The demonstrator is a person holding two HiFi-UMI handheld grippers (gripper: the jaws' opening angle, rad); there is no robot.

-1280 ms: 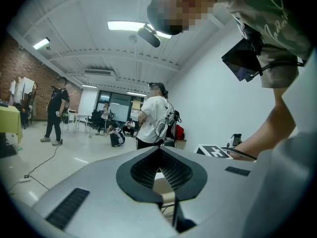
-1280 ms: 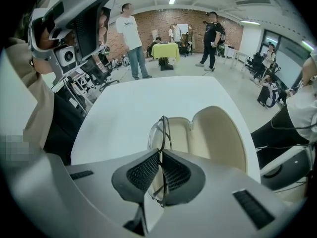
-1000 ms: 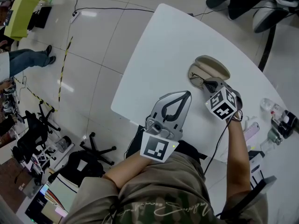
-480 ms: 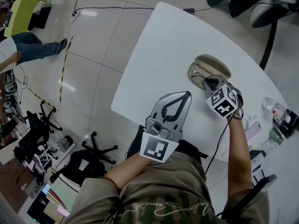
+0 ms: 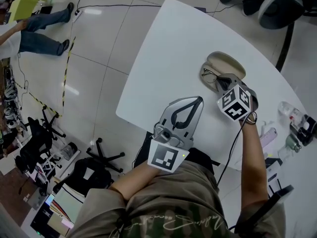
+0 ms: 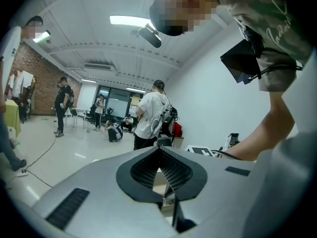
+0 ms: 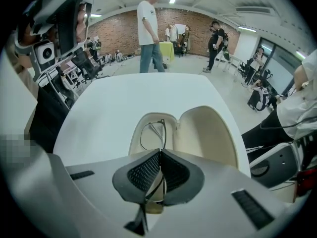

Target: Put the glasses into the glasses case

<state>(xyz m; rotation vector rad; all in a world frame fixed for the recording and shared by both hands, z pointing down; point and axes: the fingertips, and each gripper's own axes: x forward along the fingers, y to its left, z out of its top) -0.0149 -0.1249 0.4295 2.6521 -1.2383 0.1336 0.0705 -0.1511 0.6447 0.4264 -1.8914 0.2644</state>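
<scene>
White desk [image 5: 178, 48] carried the open glasses case [image 7: 208, 133]. Right gripper [image 7: 160, 155] fingers pinched the glasses [image 7: 151, 133] over one half of it. Left gripper [image 6: 159, 150] fingers were closed together, holding nothing. Likely risk: a skewed release snagging the frame on the case rim.

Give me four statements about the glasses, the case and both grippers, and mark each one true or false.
1. The right gripper is shut on the glasses. True.
2. The glasses case is closed. False: it lies open, with both halves showing.
3. The left gripper holds the case. False: its jaws are together on nothing, away from the case.
4. The case lies on the white table. True.
</scene>
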